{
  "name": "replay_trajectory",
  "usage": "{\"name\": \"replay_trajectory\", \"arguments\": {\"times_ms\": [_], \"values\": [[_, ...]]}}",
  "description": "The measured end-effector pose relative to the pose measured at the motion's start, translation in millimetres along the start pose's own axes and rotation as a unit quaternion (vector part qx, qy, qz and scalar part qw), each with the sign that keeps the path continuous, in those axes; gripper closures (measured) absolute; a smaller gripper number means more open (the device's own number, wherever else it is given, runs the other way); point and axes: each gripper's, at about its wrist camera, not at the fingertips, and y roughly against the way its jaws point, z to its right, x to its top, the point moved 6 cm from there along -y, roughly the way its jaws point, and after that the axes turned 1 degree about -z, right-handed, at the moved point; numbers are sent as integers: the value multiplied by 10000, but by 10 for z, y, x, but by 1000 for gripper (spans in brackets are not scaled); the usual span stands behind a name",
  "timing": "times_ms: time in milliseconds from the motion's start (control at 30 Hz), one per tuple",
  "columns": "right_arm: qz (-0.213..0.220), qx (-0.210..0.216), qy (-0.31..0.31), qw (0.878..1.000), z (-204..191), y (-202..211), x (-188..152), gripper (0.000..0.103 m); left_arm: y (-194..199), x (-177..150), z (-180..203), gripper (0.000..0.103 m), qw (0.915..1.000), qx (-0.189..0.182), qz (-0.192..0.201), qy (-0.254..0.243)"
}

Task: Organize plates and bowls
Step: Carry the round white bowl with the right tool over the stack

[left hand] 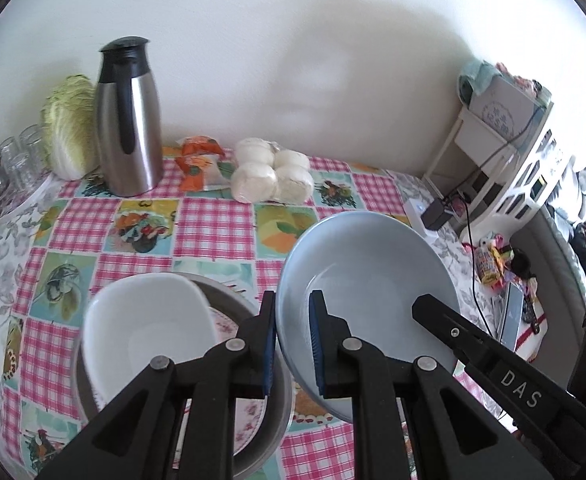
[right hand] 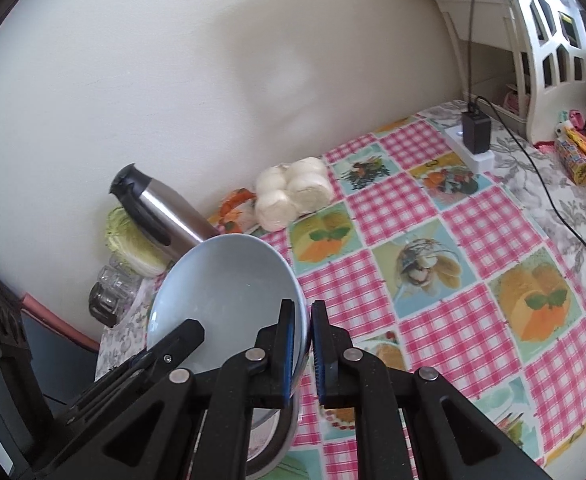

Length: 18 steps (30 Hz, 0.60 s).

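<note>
A pale blue bowl [left hand: 369, 280] hangs tilted above the checked tablecloth [left hand: 213, 232]. My left gripper [left hand: 293, 340] is shut on its near-left rim, one pad inside and one outside. In the right wrist view my right gripper [right hand: 303, 344] is shut on the opposite rim of the same blue bowl [right hand: 229, 292]. One finger [left hand: 445, 320] of the right gripper shows inside the bowl in the left wrist view. Below and to the left, a white bowl [left hand: 145, 328] rests on a floral plate [left hand: 225, 324] inside a grey metal basin [left hand: 233, 300].
By the back wall stand a steel thermos jug [left hand: 127, 120], a cabbage [left hand: 71, 128], glass jars [left hand: 13, 160], an orange packet [left hand: 201, 164] and bagged white buns [left hand: 271, 176]. At the right are a power strip with a charger [left hand: 429, 216], a white shelf [left hand: 505, 160] and sweets [left hand: 489, 264].
</note>
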Motion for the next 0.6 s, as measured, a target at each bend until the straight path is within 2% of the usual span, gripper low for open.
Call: {"name": "replay_trajectory", "arguments": {"times_ms": [600], "values": [[-202, 125, 694, 9973, -815, -214, -355, 92, 293, -96, -862, 89, 9958, 102, 187, 888]]}}
